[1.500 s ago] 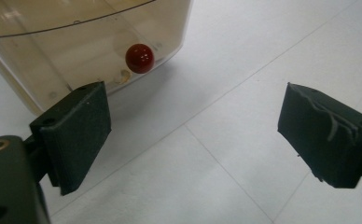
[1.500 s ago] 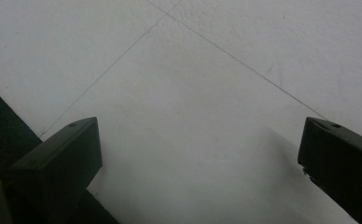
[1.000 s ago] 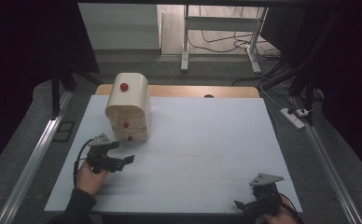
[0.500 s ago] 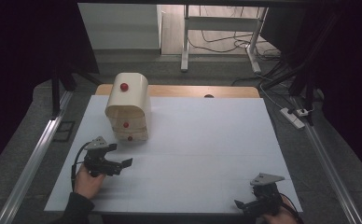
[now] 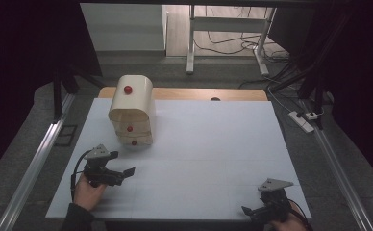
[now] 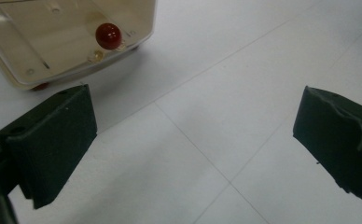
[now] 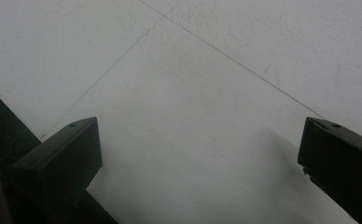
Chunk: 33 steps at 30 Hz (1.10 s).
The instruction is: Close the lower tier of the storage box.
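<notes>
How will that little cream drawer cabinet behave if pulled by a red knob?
The drawer cabinet looks rigid but probably light: it may slide on the smooth white table. It is tall and narrow, so could tip. The red knob is round, possibly slippery.

White table point(image 5: 213, 159), faint grid seams; cream drawer cabinet point(image 5: 132, 113) with red knobs at back-left.

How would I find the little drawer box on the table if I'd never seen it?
Look at the big white table, toward its far left part. The cream drawer box with a rounded top stands there alone, just beyond the left gripper. Red round knobs mark it.
</notes>
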Available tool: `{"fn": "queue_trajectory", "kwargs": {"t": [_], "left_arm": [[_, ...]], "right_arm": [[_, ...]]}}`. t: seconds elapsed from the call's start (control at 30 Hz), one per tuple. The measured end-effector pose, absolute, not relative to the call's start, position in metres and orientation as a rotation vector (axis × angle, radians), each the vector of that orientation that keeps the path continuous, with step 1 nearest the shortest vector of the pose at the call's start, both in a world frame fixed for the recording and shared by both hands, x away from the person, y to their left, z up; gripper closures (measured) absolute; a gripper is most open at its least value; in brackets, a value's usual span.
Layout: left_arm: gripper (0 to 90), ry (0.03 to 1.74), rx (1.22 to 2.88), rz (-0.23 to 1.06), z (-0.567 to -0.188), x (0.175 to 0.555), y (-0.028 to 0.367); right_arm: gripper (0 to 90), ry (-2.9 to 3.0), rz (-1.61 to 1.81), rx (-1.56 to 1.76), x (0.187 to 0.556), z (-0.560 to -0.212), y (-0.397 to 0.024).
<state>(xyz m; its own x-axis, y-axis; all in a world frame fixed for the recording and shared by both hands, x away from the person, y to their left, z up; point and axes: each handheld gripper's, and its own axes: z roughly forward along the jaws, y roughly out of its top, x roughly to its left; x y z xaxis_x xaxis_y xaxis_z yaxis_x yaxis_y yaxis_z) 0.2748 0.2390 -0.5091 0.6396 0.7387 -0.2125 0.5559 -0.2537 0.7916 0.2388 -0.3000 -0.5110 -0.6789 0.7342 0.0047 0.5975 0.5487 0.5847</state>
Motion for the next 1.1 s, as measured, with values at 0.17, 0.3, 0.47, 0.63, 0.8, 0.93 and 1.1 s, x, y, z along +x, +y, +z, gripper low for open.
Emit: {"fn": "queue_trajectory", "kwargs": {"t": [0.17, 0.3, 0.47, 0.63, 0.8, 0.93, 1.1], "left_arm": [[0.0, 1.013, 1.944, 0.249, -0.509, 0.269, 0.24], [0.0, 1.012, 1.95, 0.25, -0.51, 0.266, 0.24], [0.0, 1.006, 1.96, 0.26, -0.511, 0.262, 0.241], [0.0, 1.003, 1.96, 0.255, -0.512, 0.259, 0.242], [0.0, 1.003, 1.96, 0.247, -0.512, 0.255, 0.243], [0.0, 1.007, 1.961, 0.243, -0.513, 0.252, 0.245], [0.0, 1.009, 1.963, 0.231, -0.514, 0.248, 0.247]], "right_arm": [[0.0, 2.546, 0.823, 1.115, 0.239, -0.511, -0.3], [0.0, 2.545, 0.822, 1.117, 0.239, -0.511, -0.3], [0.0, 2.547, 0.822, 1.115, 0.239, -0.511, -0.3], [0.0, 2.547, 0.821, 1.115, 0.239, -0.511, -0.3], [0.0, 2.547, 0.821, 1.116, 0.239, -0.511, -0.3], [0.0, 2.548, 0.821, 1.115, 0.239, -0.511, -0.3], [0.0, 2.547, 0.819, 1.116, 0.239, -0.511, -0.3]]}}
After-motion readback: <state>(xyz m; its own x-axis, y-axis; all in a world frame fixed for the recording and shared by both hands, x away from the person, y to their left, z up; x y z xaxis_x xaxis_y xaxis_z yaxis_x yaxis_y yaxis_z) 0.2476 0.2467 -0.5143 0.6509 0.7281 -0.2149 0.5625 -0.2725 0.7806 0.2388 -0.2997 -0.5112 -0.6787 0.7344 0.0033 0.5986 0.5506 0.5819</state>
